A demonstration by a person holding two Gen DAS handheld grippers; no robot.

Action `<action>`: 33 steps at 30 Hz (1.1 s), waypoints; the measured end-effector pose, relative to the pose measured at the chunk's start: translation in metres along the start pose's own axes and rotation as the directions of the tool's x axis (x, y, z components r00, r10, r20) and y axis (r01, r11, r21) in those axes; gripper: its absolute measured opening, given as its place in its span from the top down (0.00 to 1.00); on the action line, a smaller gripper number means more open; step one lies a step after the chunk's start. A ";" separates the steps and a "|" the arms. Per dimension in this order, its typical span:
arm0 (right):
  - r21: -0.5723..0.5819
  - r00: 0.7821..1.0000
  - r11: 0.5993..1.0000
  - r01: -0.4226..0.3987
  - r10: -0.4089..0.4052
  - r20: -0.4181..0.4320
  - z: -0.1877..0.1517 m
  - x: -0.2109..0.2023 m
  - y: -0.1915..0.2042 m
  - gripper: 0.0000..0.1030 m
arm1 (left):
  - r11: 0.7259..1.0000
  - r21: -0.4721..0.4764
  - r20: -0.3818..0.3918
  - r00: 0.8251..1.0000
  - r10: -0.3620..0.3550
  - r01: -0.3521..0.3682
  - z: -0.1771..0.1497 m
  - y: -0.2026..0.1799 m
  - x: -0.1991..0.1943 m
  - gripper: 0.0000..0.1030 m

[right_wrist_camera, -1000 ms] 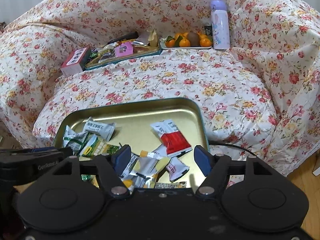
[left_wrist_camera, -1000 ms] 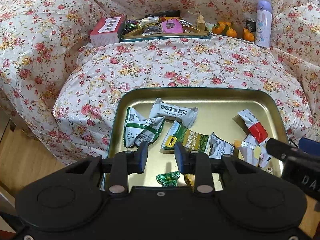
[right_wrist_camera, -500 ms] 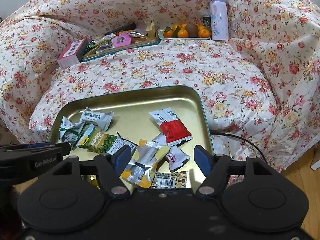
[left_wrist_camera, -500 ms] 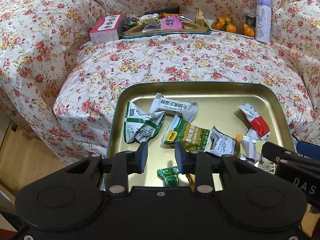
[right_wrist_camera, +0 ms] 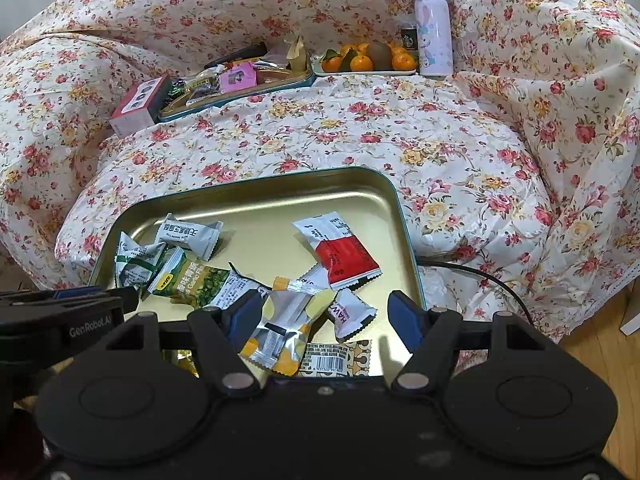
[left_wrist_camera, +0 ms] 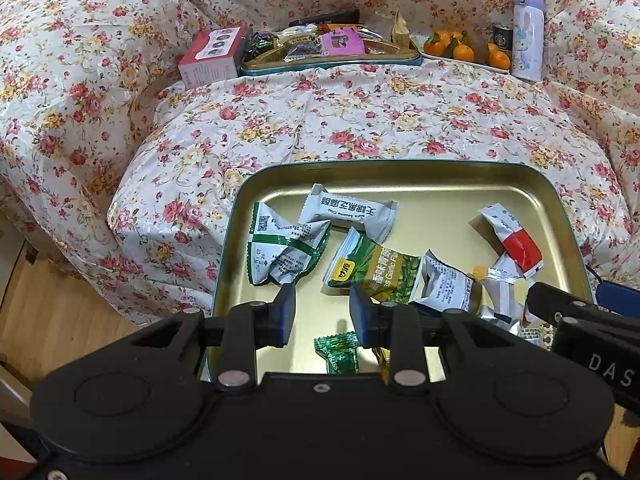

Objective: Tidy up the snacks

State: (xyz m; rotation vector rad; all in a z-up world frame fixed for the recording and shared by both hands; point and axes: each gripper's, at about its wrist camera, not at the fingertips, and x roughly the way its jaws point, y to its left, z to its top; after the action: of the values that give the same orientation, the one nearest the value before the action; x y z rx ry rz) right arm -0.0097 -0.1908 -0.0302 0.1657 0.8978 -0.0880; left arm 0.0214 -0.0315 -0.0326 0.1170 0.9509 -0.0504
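A gold tin tray [left_wrist_camera: 400, 176] [right_wrist_camera: 256, 200] lies on the floral sofa seat and holds several snack packets. My left gripper [left_wrist_camera: 322, 314] is open and empty above the tray's near edge, just over a small green candy [left_wrist_camera: 338, 354], with a green-white packet [left_wrist_camera: 286, 250] and a green garlic-pea packet [left_wrist_camera: 374, 270] ahead. My right gripper [right_wrist_camera: 327, 314] is open wide and empty above a yellow-silver packet [right_wrist_camera: 286, 328] and a white "HAW" packet [right_wrist_camera: 351, 316]. A red-white packet [right_wrist_camera: 340, 250] lies further in.
At the sofa back stand a second tray of snacks [left_wrist_camera: 328, 46], a pink box [left_wrist_camera: 212, 56], a plate of oranges [right_wrist_camera: 362, 60], a small can [left_wrist_camera: 502, 38] and a lilac bottle [right_wrist_camera: 432, 28]. A black cable [right_wrist_camera: 480, 276] runs right of the tray. Wood floor lies at both sides.
Both grippers have lifted and pulled back slightly, so more of the tray's near contents show. Their jaw openings are unchanged. The packets have not moved.
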 end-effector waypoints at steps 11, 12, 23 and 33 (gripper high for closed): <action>0.002 1.000 1.000 0.000 0.000 -0.001 0.000 0.001 0.000 0.30 | 1.000 0.003 -0.001 1.000 0.000 0.000 0.000 0.000 0.000 0.61; 0.003 1.000 1.000 0.000 0.000 -0.002 0.000 0.001 -0.001 0.30 | 1.000 0.003 -0.002 1.000 0.000 0.000 0.000 0.000 0.000 0.61; 0.003 1.000 1.000 0.001 -0.001 -0.003 -0.001 0.001 0.001 0.30 | 1.000 -0.004 -0.003 1.000 0.002 -0.002 0.000 0.001 0.000 0.61; 0.000 1.000 1.000 -0.001 0.001 -0.007 -0.002 0.001 0.004 0.30 | 1.000 -0.011 -0.006 1.000 0.002 -0.002 -0.001 0.002 0.000 0.61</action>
State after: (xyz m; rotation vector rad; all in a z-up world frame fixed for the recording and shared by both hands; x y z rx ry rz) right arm -0.0099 -0.1865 -0.0323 0.1669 0.9049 -0.0864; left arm 0.0208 -0.0296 -0.0335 0.1081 0.9566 -0.0432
